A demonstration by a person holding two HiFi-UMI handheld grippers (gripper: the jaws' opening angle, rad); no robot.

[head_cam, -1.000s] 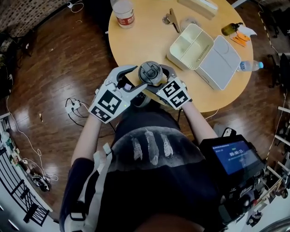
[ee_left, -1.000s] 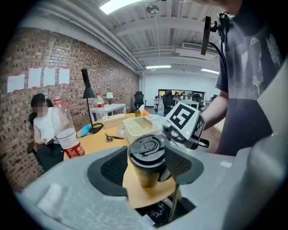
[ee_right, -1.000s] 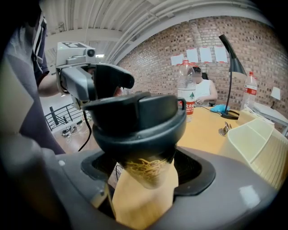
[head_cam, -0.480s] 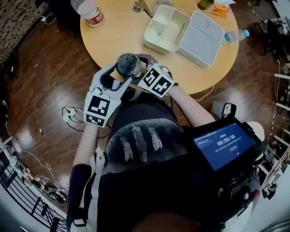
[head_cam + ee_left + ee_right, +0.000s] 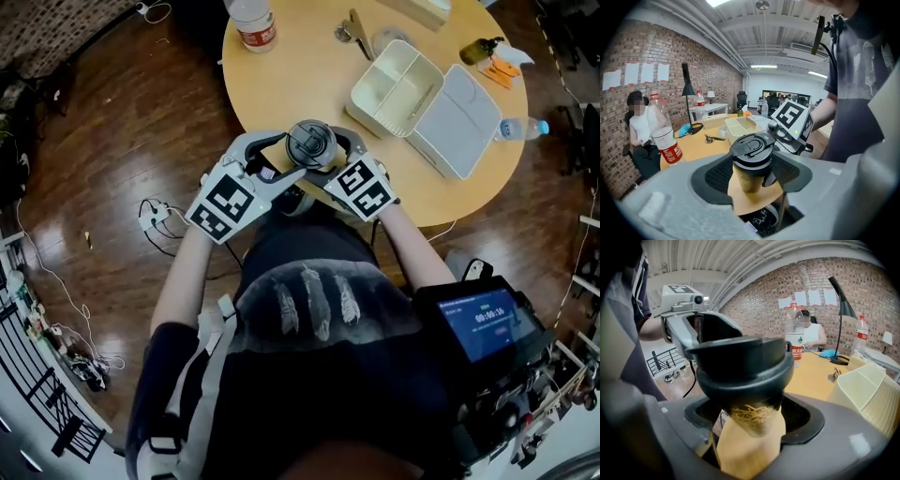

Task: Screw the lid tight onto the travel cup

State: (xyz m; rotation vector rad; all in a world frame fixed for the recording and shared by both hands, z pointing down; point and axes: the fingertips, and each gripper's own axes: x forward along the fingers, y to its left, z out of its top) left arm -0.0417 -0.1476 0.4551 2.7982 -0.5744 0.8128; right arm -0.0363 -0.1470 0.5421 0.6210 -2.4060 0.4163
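Both tools are in on the cup (image 5: 750,180) right now. It stands upright at the near edge of the round desk (image 5: 300,75), just in front of the person, with its black lid (image 5: 752,146) sitting on top. The left hand-held gripper (image 5: 281,157) comes in from the left and grasps the gold body below the lid, with mesh pads on either side of it. A small dark piece shows at the cup's right flank; what it is, hard to say. From the other side, the right hand-held gripper (image 5: 337,161) has its jaws set wide and clamped on the cup right under the lid's rim. In its own view the lid looms large, with the gold body wedged between the pads. Both tools point downward, marker cubes facing up.

Further back on the desk an open lunch box (image 5: 394,89) lies with its cover beside it, and a bottle (image 5: 253,23) stands at the far edge. Cables (image 5: 155,220) trail across the wooden floor (image 5: 122,169) to the left.
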